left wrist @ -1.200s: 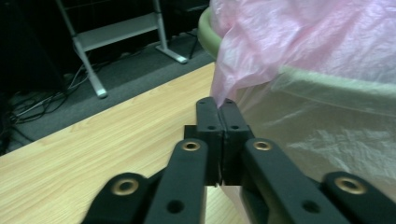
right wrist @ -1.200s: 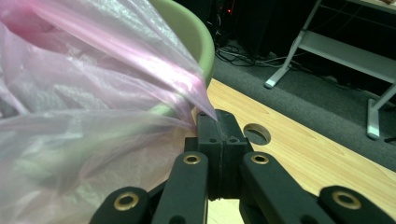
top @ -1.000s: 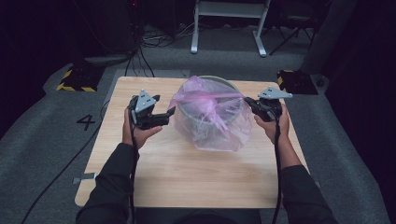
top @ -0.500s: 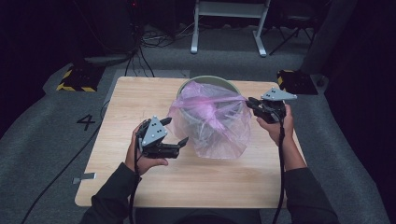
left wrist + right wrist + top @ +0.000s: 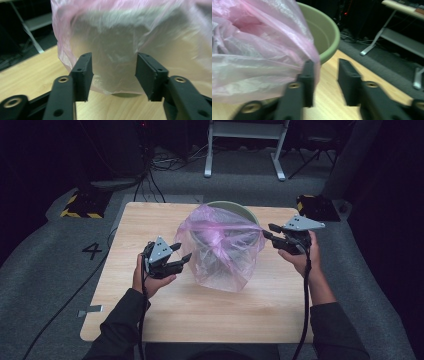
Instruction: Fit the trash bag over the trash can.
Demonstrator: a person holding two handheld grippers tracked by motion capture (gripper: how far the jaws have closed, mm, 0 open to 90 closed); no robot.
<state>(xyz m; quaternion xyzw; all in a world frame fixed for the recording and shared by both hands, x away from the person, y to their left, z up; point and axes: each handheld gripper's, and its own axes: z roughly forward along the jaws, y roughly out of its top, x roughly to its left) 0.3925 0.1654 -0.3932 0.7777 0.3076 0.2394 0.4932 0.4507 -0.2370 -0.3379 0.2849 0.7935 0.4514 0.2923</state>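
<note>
Step in hand, by judgement: fitting pink bag (image 5: 220,247) over green bucket (image 5: 239,209) at table (image 5: 150,215) centre. Left gripper (image 5: 181,258), near-left of bag: jaws part open, just been closing, bag's lower film between them (no pinch seen). Right gripper (image 5: 267,231), at bag's right rim: jaws just been opening, released, one pad brushing film. Next move likely calls for pinching left hem and pulling down.

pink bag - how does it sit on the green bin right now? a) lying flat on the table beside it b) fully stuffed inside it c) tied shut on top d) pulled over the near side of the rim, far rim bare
D: the pink bag drapes over the near side of the green bin, whose far rim shows bare.
</note>
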